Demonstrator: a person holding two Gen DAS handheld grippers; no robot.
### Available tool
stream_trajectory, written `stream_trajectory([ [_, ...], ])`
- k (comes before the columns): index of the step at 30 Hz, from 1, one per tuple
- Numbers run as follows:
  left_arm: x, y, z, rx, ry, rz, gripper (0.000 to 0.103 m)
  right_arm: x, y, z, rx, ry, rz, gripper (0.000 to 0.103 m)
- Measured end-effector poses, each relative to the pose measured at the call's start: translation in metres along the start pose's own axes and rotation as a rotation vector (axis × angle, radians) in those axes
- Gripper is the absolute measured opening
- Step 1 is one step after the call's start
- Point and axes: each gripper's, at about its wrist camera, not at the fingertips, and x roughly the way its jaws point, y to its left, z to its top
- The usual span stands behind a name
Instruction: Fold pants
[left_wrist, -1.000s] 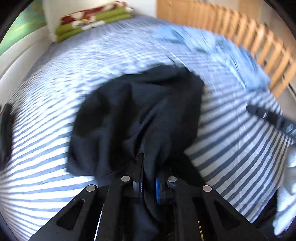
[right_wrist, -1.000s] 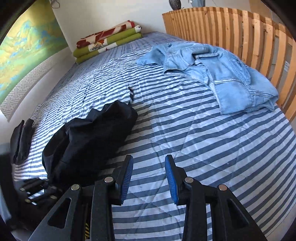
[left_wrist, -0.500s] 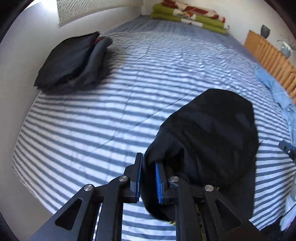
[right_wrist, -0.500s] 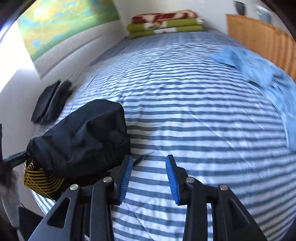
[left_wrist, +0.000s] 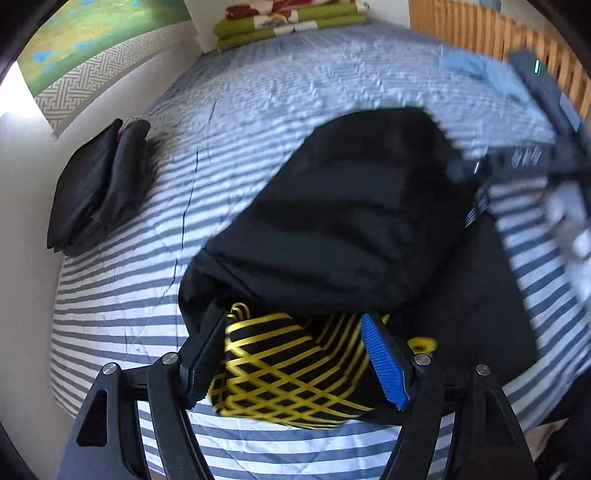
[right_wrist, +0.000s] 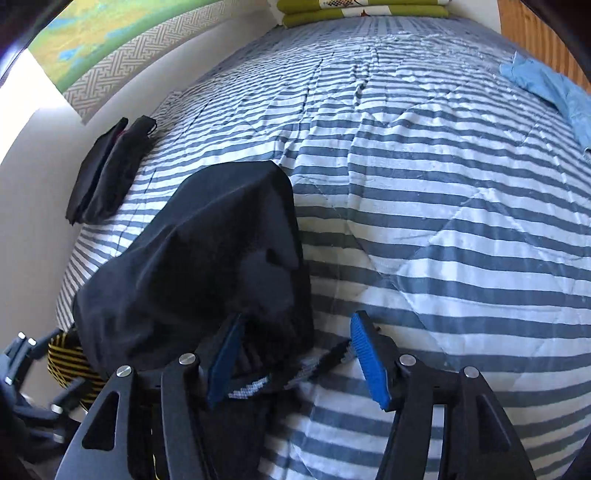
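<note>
The black pants (left_wrist: 343, 221) lie bunched on the striped quilt (right_wrist: 424, 184). They sit at twelve o'clock of the left gripper (left_wrist: 295, 362), whose jaws gape wide. The right gripper (right_wrist: 295, 362), also wide, has them at ten o'clock.

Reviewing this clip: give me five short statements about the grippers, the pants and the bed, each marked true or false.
1. The left gripper is open. True.
2. The right gripper is shut on the pants. False: its jaws stand apart, with the pants' drawstring lying between them.
3. The pants are black with a yellow-patterned lining. True.
4. The bedspread is plain white. False: it is blue-and-white striped.
5. A folded dark garment lies near the wall. True.
</note>
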Motion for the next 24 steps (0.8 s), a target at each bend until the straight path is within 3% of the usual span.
stream_trajectory([
  [1, 0.007, 0.003, -0.002, 0.004, 0.013, 0.02, 0.061, -0.001, 0.001, 0.002, 0.013, -0.008, 0.036, 0.052],
  [2, 0.013, 0.007, -0.005, -0.011, 0.025, 0.029, 0.03, -0.001, 0.003, 0.004, 0.025, -0.008, 0.064, 0.032],
  [3, 0.018, 0.013, -0.007, -0.049, 0.045, 0.007, 0.011, -0.003, 0.003, 0.006, 0.03, -0.004, 0.082, 0.015],
  [5, 0.017, 0.03, -0.009, -0.142, 0.051, -0.077, 0.007, -0.016, 0.007, 0.006, 0.021, -0.027, 0.101, 0.009],
  [9, -0.023, 0.051, -0.017, -0.205, -0.02, -0.129, 0.004, -0.062, 0.007, 0.005, 0.03, -0.098, 0.181, 0.007],
  [12, -0.068, 0.062, -0.024, -0.208, -0.109, -0.177, 0.003, -0.12, 0.003, -0.008, 0.026, -0.186, 0.223, 0.006],
  [18, -0.141, 0.075, -0.037, -0.186, -0.232, -0.347, 0.003, -0.24, -0.01, -0.06, 0.081, -0.352, 0.283, 0.006],
  [21, -0.126, 0.084, -0.042, -0.195, -0.202, -0.378, 0.003, -0.268, -0.018, -0.065, 0.167, -0.394, 0.292, 0.006],
  [24, -0.066, 0.089, -0.037, -0.184, -0.067, -0.26, 0.01, -0.242, -0.027, -0.046, 0.225, -0.353, 0.231, 0.006],
])
